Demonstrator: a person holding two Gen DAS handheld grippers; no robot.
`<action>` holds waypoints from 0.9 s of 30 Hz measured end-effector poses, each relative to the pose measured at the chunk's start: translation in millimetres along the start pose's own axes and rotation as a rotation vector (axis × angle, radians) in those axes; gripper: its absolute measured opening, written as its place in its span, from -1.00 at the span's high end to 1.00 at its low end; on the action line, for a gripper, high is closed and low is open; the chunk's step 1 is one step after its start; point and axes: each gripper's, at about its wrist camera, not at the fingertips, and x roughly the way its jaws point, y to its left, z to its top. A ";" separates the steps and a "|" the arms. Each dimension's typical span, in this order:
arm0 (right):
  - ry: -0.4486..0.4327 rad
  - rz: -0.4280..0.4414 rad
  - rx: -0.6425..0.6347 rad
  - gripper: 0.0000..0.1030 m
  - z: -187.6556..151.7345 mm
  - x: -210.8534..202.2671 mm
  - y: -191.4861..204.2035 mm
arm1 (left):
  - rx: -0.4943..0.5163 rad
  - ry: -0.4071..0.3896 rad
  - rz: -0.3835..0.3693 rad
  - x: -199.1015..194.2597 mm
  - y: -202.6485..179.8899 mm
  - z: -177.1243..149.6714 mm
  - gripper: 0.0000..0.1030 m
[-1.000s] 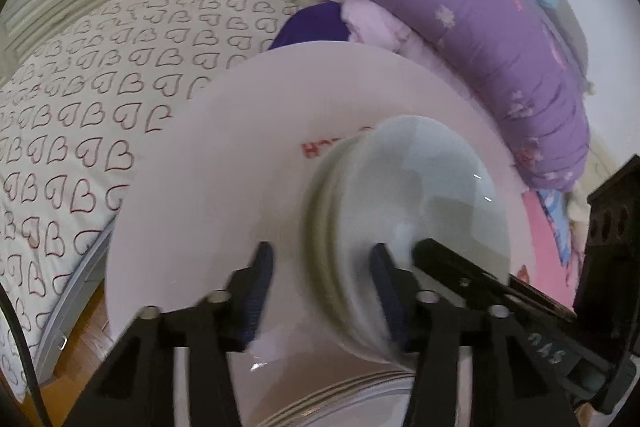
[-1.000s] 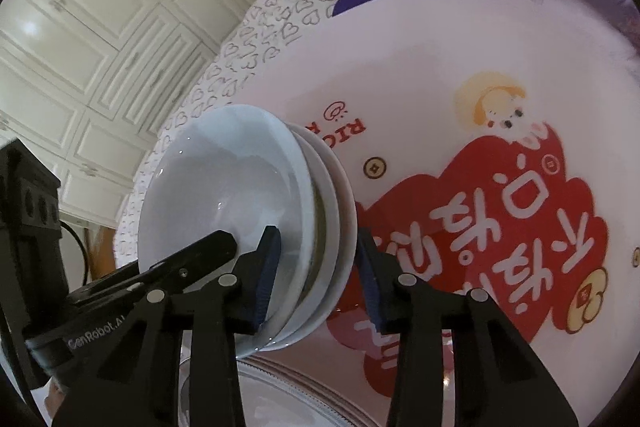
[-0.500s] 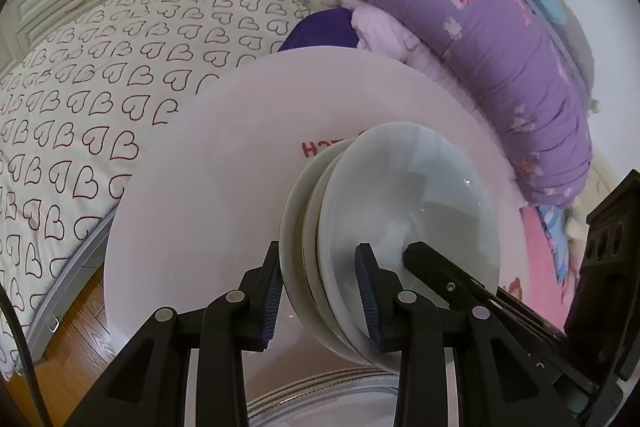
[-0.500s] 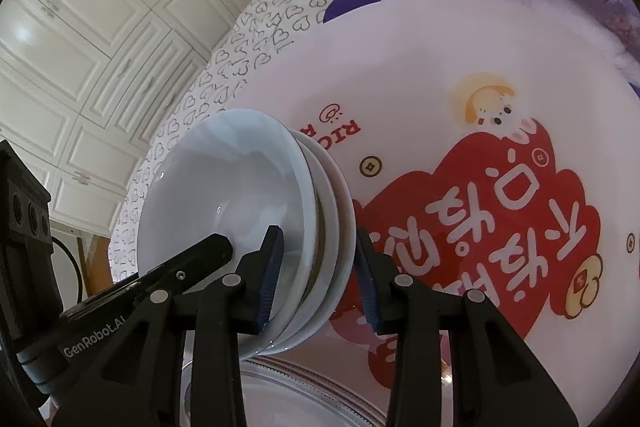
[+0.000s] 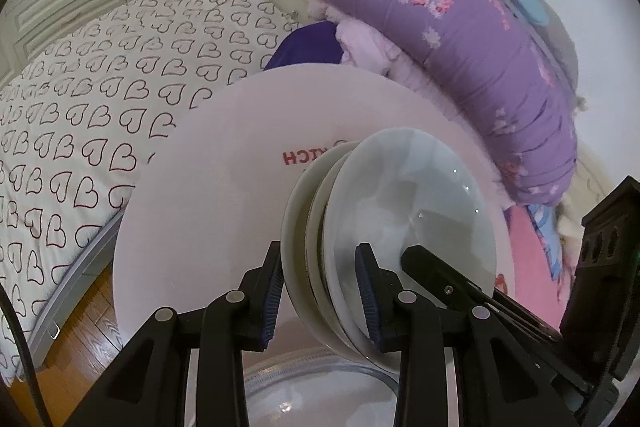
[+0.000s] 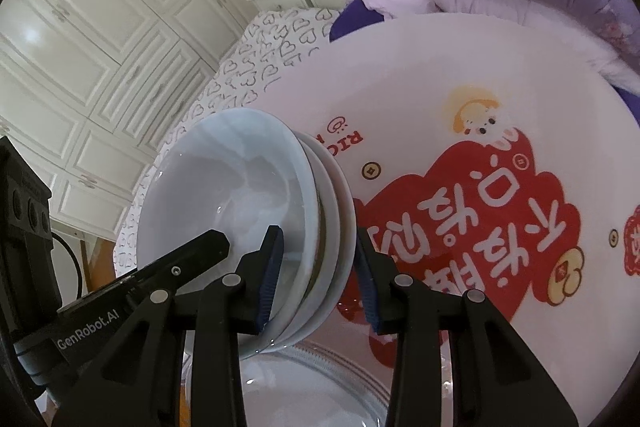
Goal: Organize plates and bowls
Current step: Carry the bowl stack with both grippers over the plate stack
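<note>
A stack of pale blue-white bowls [image 5: 404, 211] hangs tilted on its side above the round white table [image 5: 200, 219] with red print. My left gripper [image 5: 320, 291] is shut on the stack's rims at one side. My right gripper [image 6: 318, 275] is shut on the same bowls [image 6: 232, 203] from the opposite side, one pad inside the top bowl and one behind the stack. In each wrist view a finger of the other gripper reaches into the top bowl. Under the stack lies a plate [image 6: 320, 391] with a striped rim, seen also as the plate [image 5: 320, 383] in the left wrist view.
A bed with a heart-print cover [image 5: 100, 87] stands left of the table. A rolled purple quilt [image 5: 460, 47] and pink bedding lie behind it. White wardrobe doors [image 6: 80, 47] fill the far left. Wooden floor [image 5: 88, 331] shows between bed and table.
The left jaws have narrowed onto the bowl rims. Both grippers have lifted the stack, so the table has dropped away and more of the striped plate shows below.
</note>
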 end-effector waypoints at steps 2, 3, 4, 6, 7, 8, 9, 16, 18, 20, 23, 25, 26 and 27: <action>-0.012 0.004 -0.003 0.31 -2.3 -8.8 2.7 | 0.006 -0.012 -0.003 -11.1 -1.6 -3.9 0.42; -0.019 0.006 -0.005 0.31 -4.1 -14.0 4.5 | 0.011 -0.022 -0.005 -19.8 -3.2 -7.4 0.42; -0.025 0.008 -0.007 0.31 -5.3 -18.3 5.4 | 0.014 -0.030 -0.006 -26.0 -4.7 -10.2 0.42; -0.038 0.011 -0.012 0.31 -9.3 -28.9 9.4 | 0.023 -0.047 -0.005 -40.7 -7.5 -18.1 0.42; -0.044 0.012 -0.016 0.31 -11.8 -34.2 11.5 | 0.028 -0.056 -0.005 -49.5 -8.6 -24.0 0.42; -0.050 0.012 -0.020 0.31 -15.7 -40.5 13.6 | 0.032 -0.063 -0.004 -56.2 -10.2 -28.5 0.42; -0.054 0.011 -0.023 0.31 -18.4 -44.7 15.0 | 0.036 -0.070 -0.003 -63.2 -11.6 -35.7 0.42; -0.069 0.001 -0.029 0.31 -50.9 -69.5 17.4 | 0.033 -0.094 -0.015 -104.5 -13.8 -90.3 0.42; -0.064 0.000 -0.029 0.31 -62.5 -73.0 17.0 | 0.022 -0.093 -0.021 -112.5 -10.2 -107.2 0.42; -0.059 0.003 -0.028 0.31 -73.9 -74.5 16.0 | 0.015 -0.088 -0.025 -119.2 -6.4 -122.6 0.42; -0.052 0.005 -0.030 0.31 -87.7 -74.2 16.0 | 0.001 -0.085 -0.027 -126.5 -0.7 -140.0 0.42; -0.045 0.005 -0.037 0.31 -96.4 -73.7 17.2 | -0.007 -0.086 -0.023 -131.4 3.2 -150.6 0.42; -0.040 0.006 -0.043 0.31 -102.2 -73.4 19.1 | -0.013 -0.087 -0.021 -135.3 6.9 -157.8 0.42; -0.038 0.007 -0.049 0.31 -107.5 -73.8 21.5 | -0.018 -0.087 -0.019 -135.3 7.9 -159.2 0.42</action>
